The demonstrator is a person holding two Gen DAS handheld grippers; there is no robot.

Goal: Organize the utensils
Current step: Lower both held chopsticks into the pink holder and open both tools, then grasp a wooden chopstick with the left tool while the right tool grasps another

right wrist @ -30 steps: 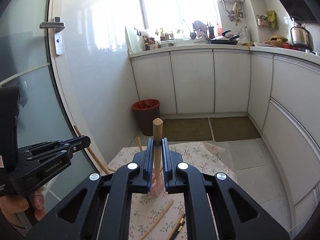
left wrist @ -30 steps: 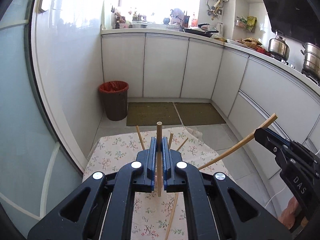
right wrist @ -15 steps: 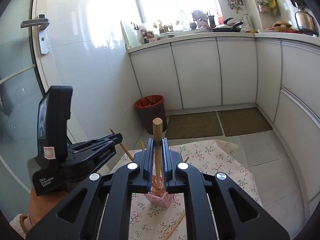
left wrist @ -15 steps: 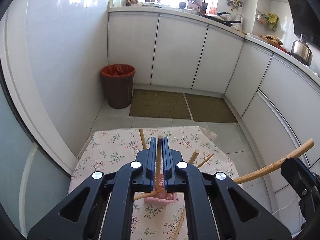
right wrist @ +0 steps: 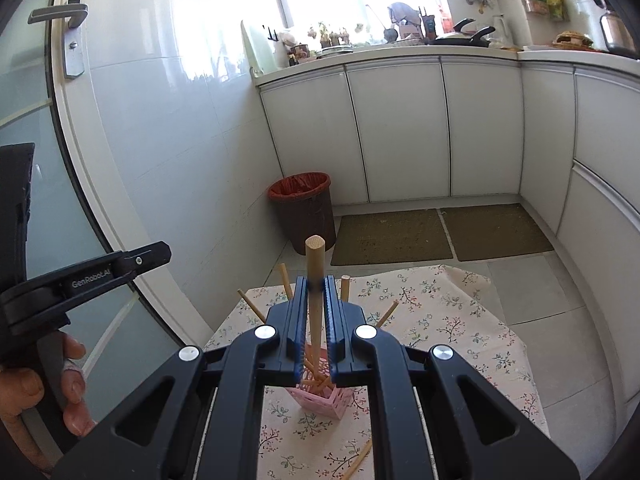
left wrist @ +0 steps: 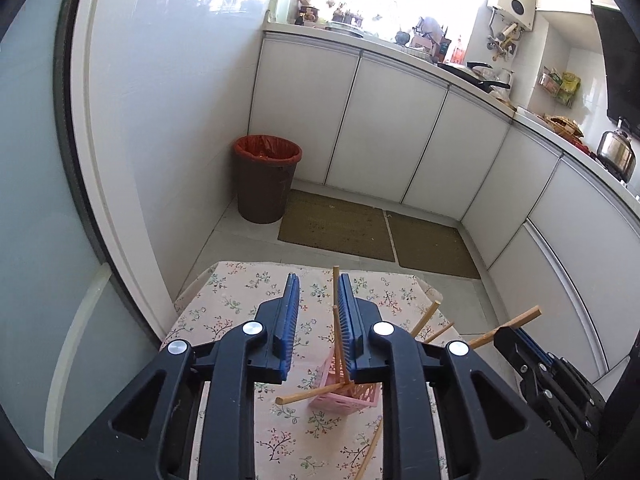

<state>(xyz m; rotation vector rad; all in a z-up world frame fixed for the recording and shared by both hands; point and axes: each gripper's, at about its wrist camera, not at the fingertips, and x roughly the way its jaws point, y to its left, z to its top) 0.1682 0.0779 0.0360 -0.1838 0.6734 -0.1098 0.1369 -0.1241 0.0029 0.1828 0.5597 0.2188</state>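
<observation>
On the floral cloth point(right wrist: 460, 320) a pink holder point(right wrist: 320, 398) bristles with chopsticks — directly above it the right gripper point(right wrist: 316, 304) pinches one chopstick point(right wrist: 314, 280) upright, aimed down into it, while the left gripper point(left wrist: 316, 320) hangs spread, empty — cabinets beyond.

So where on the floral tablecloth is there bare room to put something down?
The far left of the floral tablecloth is bare beyond the open left hand-held gripper; so is its far right side in the right wrist view. It is crowded around the pink slotted holder with wooden chopsticks fanning out, and a loose chopstick lies on the near cloth.
</observation>
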